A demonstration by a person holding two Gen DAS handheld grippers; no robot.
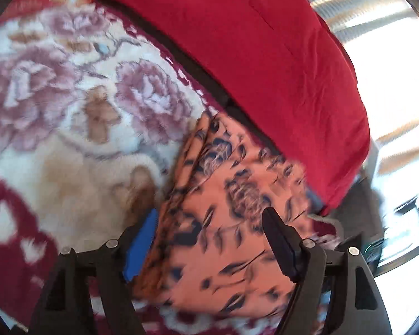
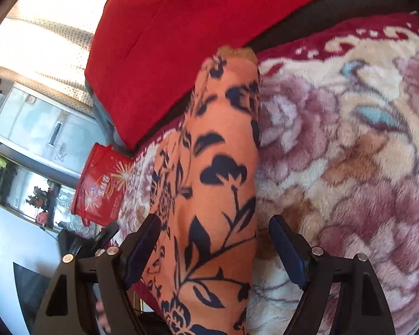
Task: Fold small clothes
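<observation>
The left gripper (image 1: 209, 240) points down at a slant, its fingers (image 1: 279, 245) spread wide with nothing pinched; the orange cloth (image 1: 231, 195) with dark flower print lies under and between them, and the view is too blurred to tell whether the blue-padded finger touches its edge. The right gripper (image 2: 213, 240) also slants downward, fingers (image 2: 287, 251) wide apart and astride the same cloth (image 2: 220, 167), which runs as a long folded strip away from it; the pads do not press it. A bit of the person's hand (image 2: 102, 312) shows at the lower left of the right view. The cloth lies on a plush floral blanket (image 2: 349, 139) in cream, mauve and maroon, just beside a red cushion (image 1: 265, 55). At the blanket's edge stands a red tub (image 2: 100, 189) with a starburst and white lettering too blurred to read. Beyond it are a grey cabinet (image 2: 42, 128) and a bright curtained window (image 2: 42, 36).
</observation>
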